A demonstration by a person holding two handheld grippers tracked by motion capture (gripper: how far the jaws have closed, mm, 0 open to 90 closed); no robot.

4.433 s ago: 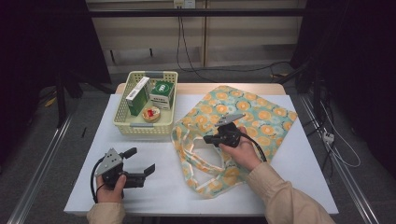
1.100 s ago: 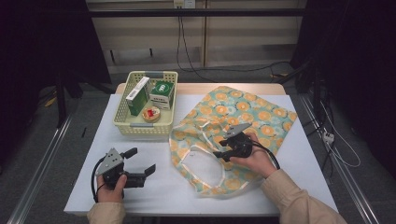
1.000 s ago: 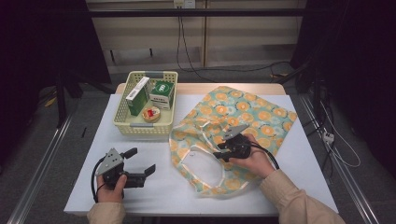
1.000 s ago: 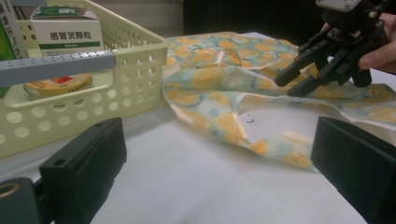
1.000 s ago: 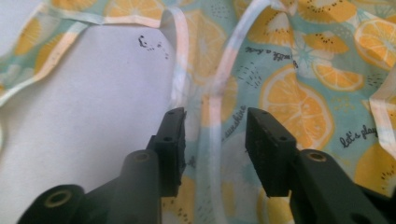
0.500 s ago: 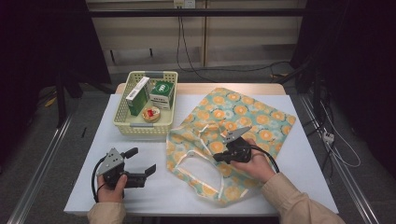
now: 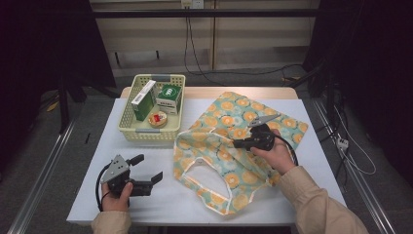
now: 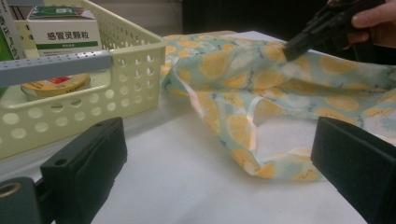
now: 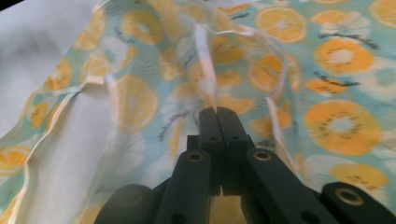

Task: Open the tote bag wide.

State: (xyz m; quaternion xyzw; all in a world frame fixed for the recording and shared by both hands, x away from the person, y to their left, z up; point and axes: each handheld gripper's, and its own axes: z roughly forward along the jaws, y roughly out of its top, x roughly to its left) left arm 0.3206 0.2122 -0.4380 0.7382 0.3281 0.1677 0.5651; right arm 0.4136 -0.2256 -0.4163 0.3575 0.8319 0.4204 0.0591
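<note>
A cloth bag [image 7: 229,151] printed with orange slices lies on the white table [image 7: 146,209], its mouth and handles toward the front. My right gripper [image 7: 237,144] is shut on the bag's top layer near the mouth, and the fabric rises in a fold at its tips. In the right gripper view the jaws meet on a pale strip of the bag [image 9: 280,60] at the right gripper [image 9: 217,112]. My left gripper [image 7: 148,169] rests on the table at the front left, open and holding nothing. From the left gripper [image 8: 219,186] the bag [image 8: 243,93] lies ahead.
A pale yellow basket [image 7: 127,131] stands at the back left of the table. It holds a green box [image 7: 142,100], a white and green box [image 7: 169,97] and a small round tin [image 7: 157,119]. The table's front edge is close to my left hand.
The right gripper has shut on the bag's top layer and risen a little toward the back, lifting the fabric. The left gripper has kept still.
</note>
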